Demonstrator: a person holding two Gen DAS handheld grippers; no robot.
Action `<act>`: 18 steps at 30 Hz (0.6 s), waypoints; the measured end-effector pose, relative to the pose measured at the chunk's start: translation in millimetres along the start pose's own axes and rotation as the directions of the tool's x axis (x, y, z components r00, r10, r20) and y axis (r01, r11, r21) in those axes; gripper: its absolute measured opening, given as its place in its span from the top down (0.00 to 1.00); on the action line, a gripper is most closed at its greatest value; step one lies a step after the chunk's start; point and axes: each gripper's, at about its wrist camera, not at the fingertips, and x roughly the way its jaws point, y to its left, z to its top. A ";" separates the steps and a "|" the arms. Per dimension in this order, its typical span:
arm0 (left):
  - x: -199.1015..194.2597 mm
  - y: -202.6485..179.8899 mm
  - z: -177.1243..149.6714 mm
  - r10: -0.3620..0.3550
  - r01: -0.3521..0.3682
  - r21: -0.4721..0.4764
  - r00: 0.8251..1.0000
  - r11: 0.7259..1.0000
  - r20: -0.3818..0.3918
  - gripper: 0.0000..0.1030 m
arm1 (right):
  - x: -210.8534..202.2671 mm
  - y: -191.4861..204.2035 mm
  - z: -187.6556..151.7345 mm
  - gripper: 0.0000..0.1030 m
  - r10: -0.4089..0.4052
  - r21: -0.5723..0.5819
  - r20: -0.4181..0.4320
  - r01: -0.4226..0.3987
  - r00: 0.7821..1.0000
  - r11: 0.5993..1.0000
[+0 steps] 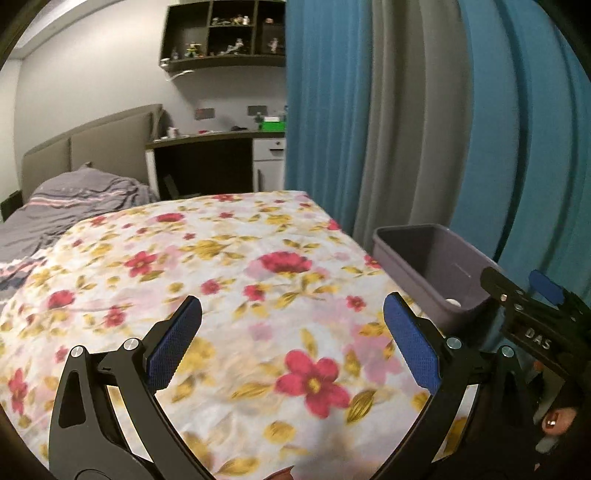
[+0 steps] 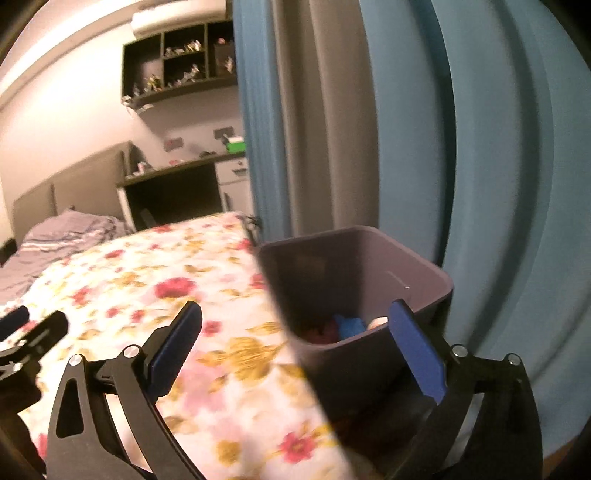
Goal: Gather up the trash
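A grey plastic bin (image 1: 439, 277) (image 2: 369, 266) stands beside the bed's right edge, in front of the curtain. Inside it lie a red piece (image 2: 325, 330), a blue piece (image 2: 351, 326) and a pale round piece (image 2: 376, 322) (image 1: 453, 302). My left gripper (image 1: 293, 325) hangs open over the flowered bedspread (image 1: 229, 266) with nothing between its fingers. My right gripper (image 2: 295, 332) is open too, its jaws straddling the bin's near corner without touching any trash. In the left wrist view, the right gripper (image 1: 524, 295) shows at the right, just past the bin.
A blue and grey curtain (image 1: 406, 129) hangs right behind the bin. A rumpled grey blanket (image 1: 74, 206) lies at the bed's head by the padded headboard (image 1: 96, 147). A desk (image 1: 214, 155) and wall shelves (image 1: 225, 33) stand beyond.
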 end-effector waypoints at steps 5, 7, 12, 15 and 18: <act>-31.6 27.7 -10.6 0.046 -0.045 -0.044 0.999 0.998 0.013 0.06 | -20.8 26.8 -5.8 0.06 0.018 -0.021 0.012 -0.018 1.000 1.000; -43.6 37.2 -14.1 0.068 -0.067 -0.053 0.997 0.996 0.023 0.06 | -30.4 37.9 -8.5 0.06 0.026 -0.041 0.024 -0.025 0.999 0.999; -67.1 53.7 -20.1 0.109 -0.105 -0.068 0.993 0.992 0.049 0.06 | -55.5 60.6 -18.0 0.05 0.022 -0.076 0.051 -0.018 0.998 0.997; -74.9 59.4 -23.6 0.106 -0.102 -0.073 0.993 0.992 0.051 0.06 | -65.3 70.1 -23.2 0.05 0.032 -0.089 0.055 -0.027 0.998 0.996; -82.6 61.3 -26.5 0.106 -0.102 -0.066 0.992 0.993 0.063 0.06 | -73.3 79.3 -27.4 0.05 0.031 -0.110 0.063 -0.024 0.998 0.994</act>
